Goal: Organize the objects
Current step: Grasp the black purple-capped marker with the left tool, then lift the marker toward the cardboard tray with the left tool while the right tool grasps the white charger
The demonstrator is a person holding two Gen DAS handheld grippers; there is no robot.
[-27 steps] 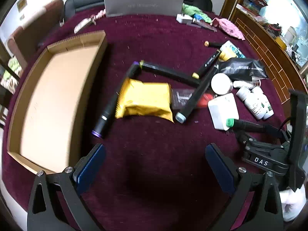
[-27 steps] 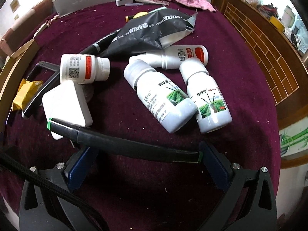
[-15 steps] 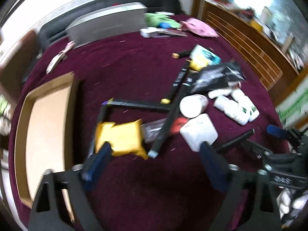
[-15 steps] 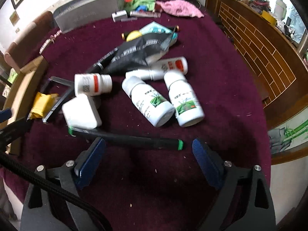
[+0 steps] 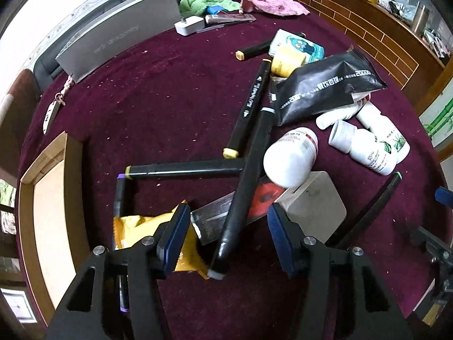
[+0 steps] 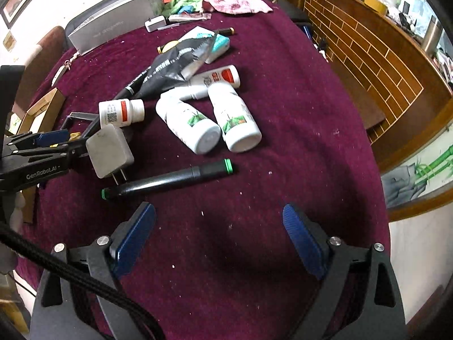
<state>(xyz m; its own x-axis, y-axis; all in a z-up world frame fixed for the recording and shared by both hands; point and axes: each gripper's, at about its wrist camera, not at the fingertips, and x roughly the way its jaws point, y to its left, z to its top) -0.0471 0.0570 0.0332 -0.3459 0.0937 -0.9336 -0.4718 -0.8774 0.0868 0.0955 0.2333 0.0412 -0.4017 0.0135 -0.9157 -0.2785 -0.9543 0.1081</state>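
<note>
My left gripper point(image 5: 228, 221) hangs over a pile of objects on the maroon cloth. Its jaws are half spread and straddle the near end of a black marker with a grey cap point(image 5: 240, 198); neither pad touches it. A yellow packet point(image 5: 133, 226) lies under the left finger and a white charger point(image 5: 314, 206) beside the right one. My right gripper point(image 6: 219, 212) is wide open over bare cloth. A green-capped black marker point(image 6: 170, 180) lies just ahead of it. Beyond that lie white bottles point(image 6: 195, 127).
An open cardboard box point(image 5: 48, 212) sits at the left table edge. More black markers point(image 5: 184, 168), a black pouch point(image 5: 322, 90) and a yellow-lidded jar point(image 5: 286, 62) crowd the middle. A grey case point(image 5: 119, 31) and cloths point(image 5: 271, 4) lie at the back. A wooden brick-pattern wall point(image 6: 368, 51) runs along the right.
The left gripper has moved forward and right from open cloth onto the pile, and its jaws have narrowed around the grey-capped marker. The right gripper has drawn back, leaving the green-capped marker ahead of its jaws.
</note>
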